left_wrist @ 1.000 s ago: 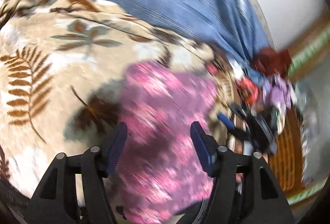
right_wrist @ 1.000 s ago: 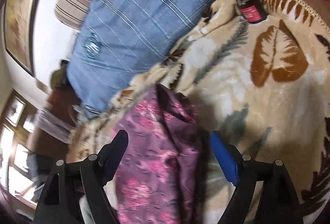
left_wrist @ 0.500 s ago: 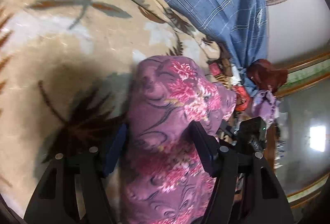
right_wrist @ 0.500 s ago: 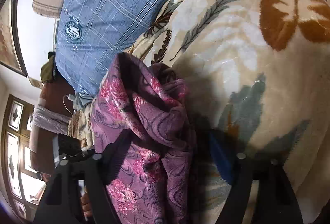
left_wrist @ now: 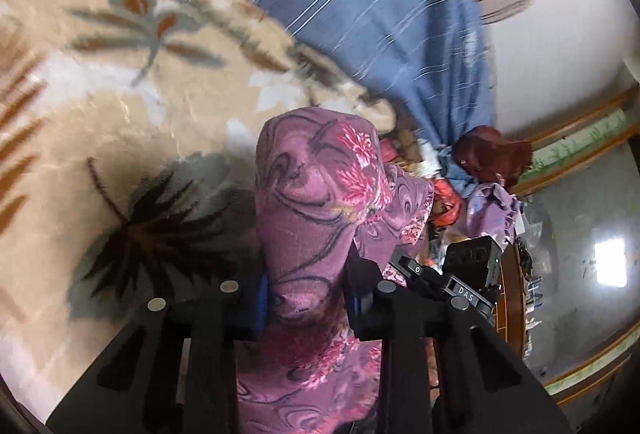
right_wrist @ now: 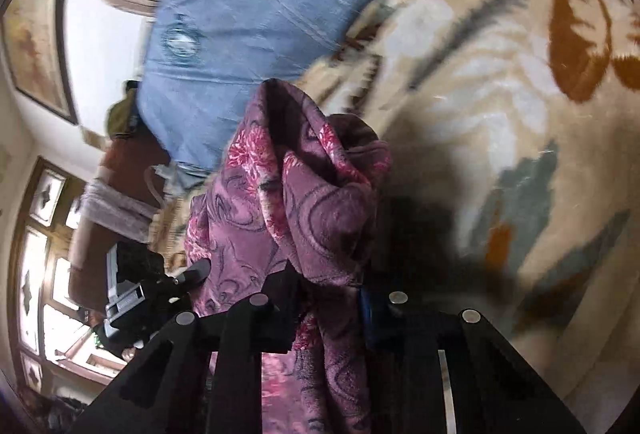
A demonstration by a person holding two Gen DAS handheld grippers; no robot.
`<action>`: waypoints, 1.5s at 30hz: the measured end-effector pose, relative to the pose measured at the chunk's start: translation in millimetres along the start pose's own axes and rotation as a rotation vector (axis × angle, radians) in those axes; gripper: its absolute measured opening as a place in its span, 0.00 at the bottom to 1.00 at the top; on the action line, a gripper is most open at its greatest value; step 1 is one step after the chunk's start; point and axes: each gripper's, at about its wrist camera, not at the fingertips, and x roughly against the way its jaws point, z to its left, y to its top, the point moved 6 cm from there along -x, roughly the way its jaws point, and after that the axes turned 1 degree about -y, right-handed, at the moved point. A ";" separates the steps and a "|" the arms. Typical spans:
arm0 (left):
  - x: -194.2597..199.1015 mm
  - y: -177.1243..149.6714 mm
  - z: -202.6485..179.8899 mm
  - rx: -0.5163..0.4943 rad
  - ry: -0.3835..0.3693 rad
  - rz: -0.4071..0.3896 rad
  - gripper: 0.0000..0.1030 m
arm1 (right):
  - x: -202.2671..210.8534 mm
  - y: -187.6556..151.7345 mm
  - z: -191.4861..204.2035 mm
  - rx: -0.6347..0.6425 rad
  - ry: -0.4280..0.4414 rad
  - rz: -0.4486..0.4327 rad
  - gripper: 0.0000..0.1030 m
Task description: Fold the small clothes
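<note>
Beige leaf-print blanket underneath, blue striped fabric at 12 o'clock. Purple floral garment lifted above the blanket, bunched, long axis running 6 to 12 o'clock out of both grips. Left gripper clamped on one end; right gripper clamped on the other, at 3 o'clock in the left view. Neither nearer.
</note>
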 end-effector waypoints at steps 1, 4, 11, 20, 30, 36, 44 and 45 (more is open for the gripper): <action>9.6 -1.5 -4.1 -0.010 -0.002 -0.017 0.26 | 5.4 -1.8 17.1 0.025 0.020 -0.013 0.22; 54.1 -3.1 -17.6 -0.012 -0.038 -0.071 0.26 | 19.7 -6.1 54.5 0.070 0.081 -0.043 0.22; 137.7 24.5 -59.2 -0.110 -0.049 -0.181 0.25 | 21.8 5.7 136.1 0.145 0.199 -0.056 0.21; 131.6 102.2 -30.3 -0.101 -0.090 -0.181 0.25 | -28.4 69.2 169.8 0.272 0.118 -0.033 0.21; 8.5 179.4 91.0 0.052 0.005 -0.089 0.26 | -168.4 131.5 65.8 0.199 -0.034 0.103 0.21; -21.4 175.1 141.2 0.134 0.146 -0.033 0.39 | -215.1 127.9 11.0 0.111 -0.099 0.178 0.37; 25.3 156.0 131.7 0.103 0.288 -0.087 0.54 | -127.1 104.4 41.2 0.125 -0.150 0.037 0.66; 34.1 150.6 127.2 0.086 0.299 -0.089 0.55 | -116.7 98.5 44.6 0.125 -0.139 0.030 0.71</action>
